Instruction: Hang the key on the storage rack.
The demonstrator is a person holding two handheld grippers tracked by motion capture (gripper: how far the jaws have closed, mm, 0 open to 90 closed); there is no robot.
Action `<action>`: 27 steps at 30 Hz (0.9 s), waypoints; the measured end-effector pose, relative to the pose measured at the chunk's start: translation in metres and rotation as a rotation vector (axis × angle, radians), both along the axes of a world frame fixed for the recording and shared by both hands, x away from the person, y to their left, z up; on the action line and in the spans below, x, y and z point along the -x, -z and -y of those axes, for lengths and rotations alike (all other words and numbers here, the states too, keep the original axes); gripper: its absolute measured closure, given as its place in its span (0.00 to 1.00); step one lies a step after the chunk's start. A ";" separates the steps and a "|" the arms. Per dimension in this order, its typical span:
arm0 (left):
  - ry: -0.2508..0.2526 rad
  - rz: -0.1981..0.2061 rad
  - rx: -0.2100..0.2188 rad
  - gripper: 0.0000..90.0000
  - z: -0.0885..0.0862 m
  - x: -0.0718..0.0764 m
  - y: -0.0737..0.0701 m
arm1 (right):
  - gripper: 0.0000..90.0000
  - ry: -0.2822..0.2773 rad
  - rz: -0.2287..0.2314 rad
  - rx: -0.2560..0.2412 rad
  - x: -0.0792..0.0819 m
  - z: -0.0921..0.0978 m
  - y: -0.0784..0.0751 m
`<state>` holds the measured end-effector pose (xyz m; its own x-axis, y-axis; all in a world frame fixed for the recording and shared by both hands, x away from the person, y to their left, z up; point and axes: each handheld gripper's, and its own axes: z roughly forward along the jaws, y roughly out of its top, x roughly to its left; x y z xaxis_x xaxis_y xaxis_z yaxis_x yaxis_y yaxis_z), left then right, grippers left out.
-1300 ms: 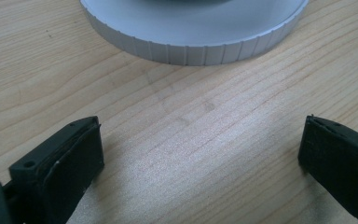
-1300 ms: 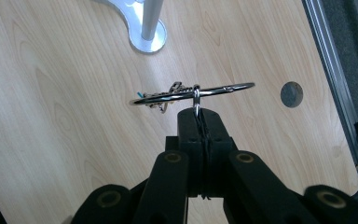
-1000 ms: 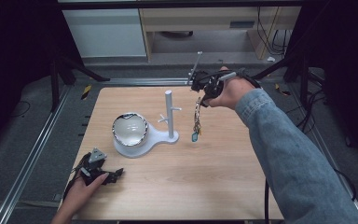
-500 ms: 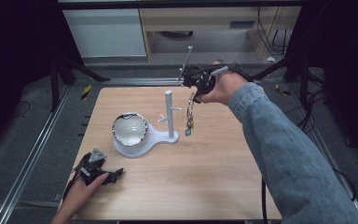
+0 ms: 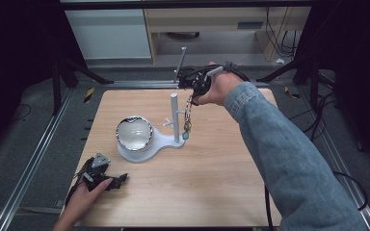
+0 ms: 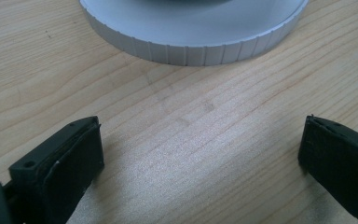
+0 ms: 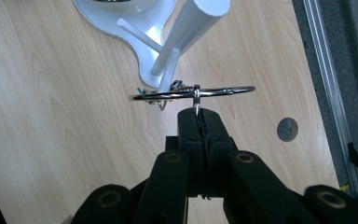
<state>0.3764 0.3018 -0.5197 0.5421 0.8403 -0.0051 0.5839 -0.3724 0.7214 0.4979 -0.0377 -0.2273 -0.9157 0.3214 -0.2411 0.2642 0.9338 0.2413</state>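
A white stand (image 5: 160,140) has an upright post (image 5: 174,115) with short side pegs and a shiny round dish (image 5: 134,133) on its base. My right gripper (image 5: 191,85) is raised just right of the post's top, shut on a metal key ring (image 7: 193,93). From the ring a chain with small charms (image 5: 188,119) dangles beside the post. In the right gripper view the ring lies level, close against the post (image 7: 186,28). My left gripper (image 5: 117,180) rests open on the table at the front left, facing the stand's ribbed base rim (image 6: 191,46).
The wooden table (image 5: 221,183) has bare room at the right and front. A small round hole (image 7: 287,129) sits near its right edge, next to a metal rail (image 7: 328,84). Shelving and cables stand beyond the far edge.
My right gripper has carried the ring and chain leftward, from well right of the post to right beside its top. The left gripper has stayed put.
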 end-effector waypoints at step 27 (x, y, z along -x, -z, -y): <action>0.003 0.000 0.000 0.00 0.000 0.000 0.000 | 0.99 -0.003 -0.063 0.009 -0.025 -0.019 0.023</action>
<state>0.3766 0.3020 -0.5197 0.5443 0.8389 -0.0047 0.5829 -0.3741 0.7213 0.5229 -0.0183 -0.2507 -0.9301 0.3169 -0.1857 0.2760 0.9365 0.2161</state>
